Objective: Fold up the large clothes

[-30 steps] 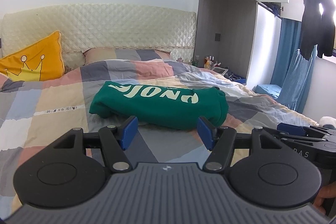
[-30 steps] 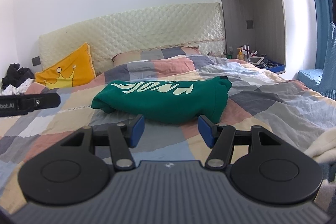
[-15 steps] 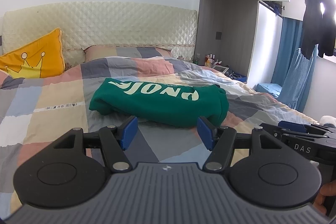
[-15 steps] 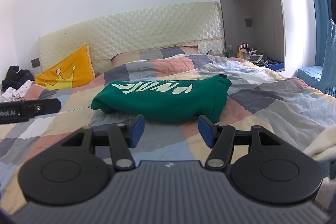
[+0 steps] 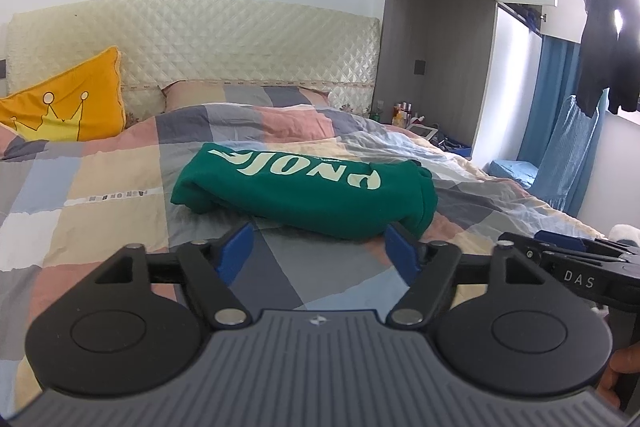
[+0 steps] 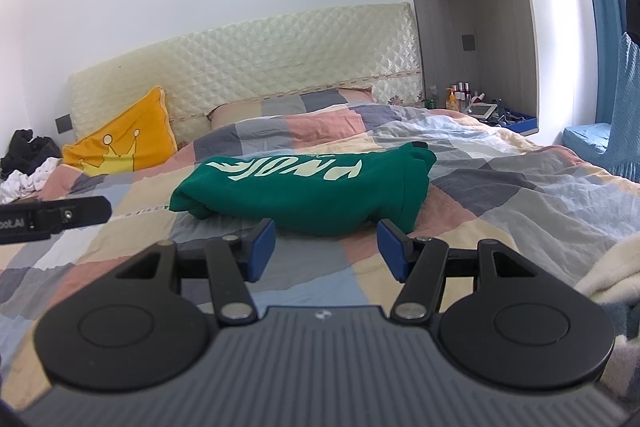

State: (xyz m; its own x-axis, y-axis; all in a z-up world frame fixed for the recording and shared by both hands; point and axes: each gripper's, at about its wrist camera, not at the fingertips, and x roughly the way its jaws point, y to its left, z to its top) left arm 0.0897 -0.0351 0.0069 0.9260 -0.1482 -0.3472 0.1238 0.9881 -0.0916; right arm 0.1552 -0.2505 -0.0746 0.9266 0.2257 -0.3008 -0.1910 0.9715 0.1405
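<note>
Two grippers are held above the near part of the checked duvet (image 5: 120, 187), both empty: left gripper (image 5: 320, 251) just spread wider, right gripper (image 6: 326, 247) spread. Folded green sweatshirt (image 6: 304, 191) is laid mid-bed, just beyond both; yellow cushion (image 5: 68, 111) is seen far left.

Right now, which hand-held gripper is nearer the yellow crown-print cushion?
Left. The left hand-held gripper, its empty jaws just opening wider, is on the yellow crown-print cushion side of the bed; the right hand-held gripper is further right.
</note>
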